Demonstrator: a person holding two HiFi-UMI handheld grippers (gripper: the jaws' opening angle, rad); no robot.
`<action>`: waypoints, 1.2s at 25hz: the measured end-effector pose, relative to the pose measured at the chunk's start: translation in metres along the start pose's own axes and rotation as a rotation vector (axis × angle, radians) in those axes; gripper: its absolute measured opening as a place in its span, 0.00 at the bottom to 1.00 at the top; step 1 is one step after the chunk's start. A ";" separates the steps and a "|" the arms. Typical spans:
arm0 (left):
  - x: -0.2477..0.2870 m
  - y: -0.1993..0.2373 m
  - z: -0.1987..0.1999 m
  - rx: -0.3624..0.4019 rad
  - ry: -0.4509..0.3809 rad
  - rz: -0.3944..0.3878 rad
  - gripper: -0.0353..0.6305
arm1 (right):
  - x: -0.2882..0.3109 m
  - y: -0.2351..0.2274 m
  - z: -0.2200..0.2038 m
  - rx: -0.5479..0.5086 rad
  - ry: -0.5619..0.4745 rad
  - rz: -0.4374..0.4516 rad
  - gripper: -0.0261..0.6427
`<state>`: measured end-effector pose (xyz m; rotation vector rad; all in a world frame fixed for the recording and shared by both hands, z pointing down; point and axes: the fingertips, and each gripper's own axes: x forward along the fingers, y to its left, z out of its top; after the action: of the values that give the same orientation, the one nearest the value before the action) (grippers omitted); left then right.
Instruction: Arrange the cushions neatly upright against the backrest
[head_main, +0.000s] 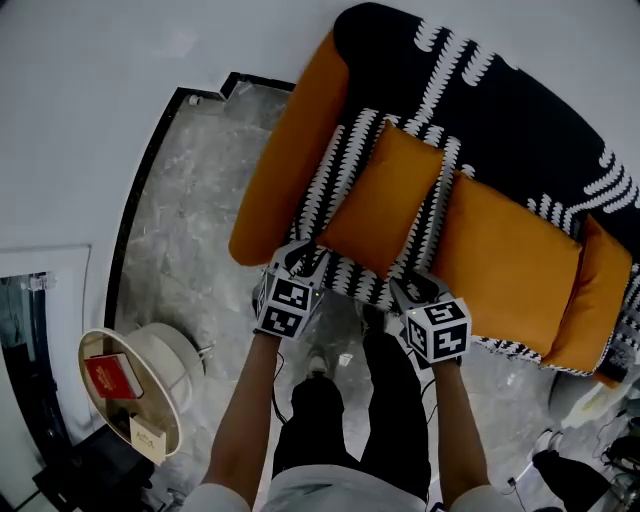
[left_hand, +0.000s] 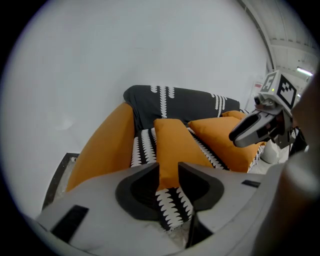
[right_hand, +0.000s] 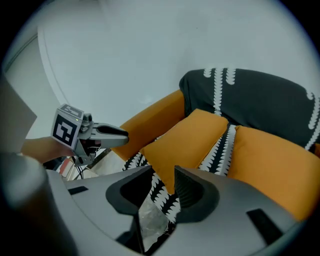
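Observation:
A small orange cushion (head_main: 385, 200) lies flat on the seat of the black-and-white patterned sofa (head_main: 520, 110), near the orange armrest (head_main: 290, 150). A larger orange cushion (head_main: 510, 262) lies flat beside it, and a third (head_main: 598, 290) sits at the far right end. My left gripper (head_main: 300, 262) hovers at the small cushion's near left corner and my right gripper (head_main: 415, 290) at its near right corner. Both stand open. In the left gripper view the small cushion (left_hand: 175, 142) shows just beyond the left gripper (left_hand: 168, 172). The right gripper (right_hand: 164, 182) frames the same cushion (right_hand: 187, 137), not touching it.
A round white side table (head_main: 150, 345) with a red book (head_main: 108, 375) stands on the grey marble floor (head_main: 190, 230) to the left. The person's legs (head_main: 350, 420) stand at the sofa's front edge. A white wall runs behind the sofa.

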<state>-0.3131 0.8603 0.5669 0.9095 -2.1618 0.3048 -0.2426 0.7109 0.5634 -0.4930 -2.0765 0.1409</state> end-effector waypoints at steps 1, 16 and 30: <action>0.008 0.000 -0.005 0.004 0.000 -0.003 0.27 | 0.011 -0.002 -0.006 0.000 0.013 0.001 0.22; 0.076 -0.002 -0.059 0.116 0.106 -0.051 0.27 | 0.106 -0.022 -0.055 0.051 0.113 0.013 0.21; 0.077 -0.002 -0.067 -0.002 0.202 -0.140 0.37 | 0.089 -0.002 -0.001 -0.111 0.147 0.061 0.08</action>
<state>-0.3099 0.8506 0.6682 0.9807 -1.9040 0.3112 -0.2831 0.7442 0.6353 -0.6159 -1.9330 0.0240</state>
